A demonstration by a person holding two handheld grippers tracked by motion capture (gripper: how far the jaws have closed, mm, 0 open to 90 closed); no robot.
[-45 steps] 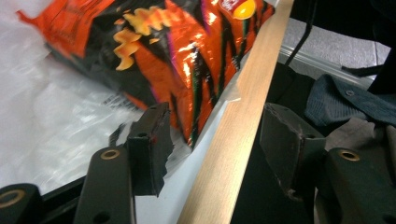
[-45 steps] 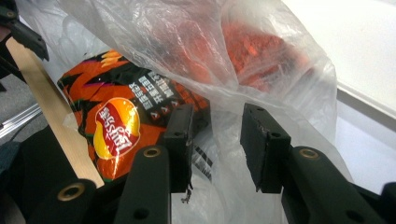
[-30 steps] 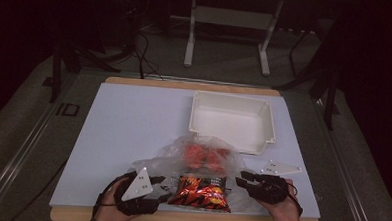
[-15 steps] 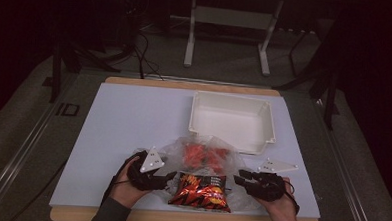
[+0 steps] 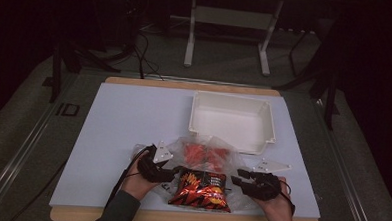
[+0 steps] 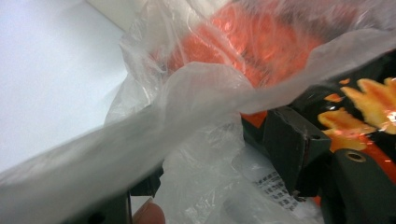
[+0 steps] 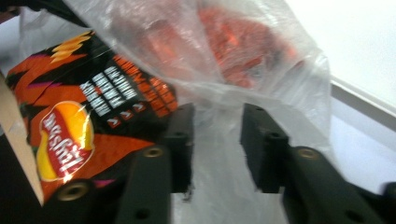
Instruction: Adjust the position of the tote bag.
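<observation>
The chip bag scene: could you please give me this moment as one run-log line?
left hand-held gripper: opening, plastic bag between jaws | right hand-held gripper: opening, film between jaws | chip bag: near table edge

A white worktop edged in pale wood carries an empty white tray toward its far right, a crumpled clear plastic bag holding orange packets just before it, and a red-and-black chip bag at the near edge.

High overview; two close gripper views sharing plastic bag.
</observation>
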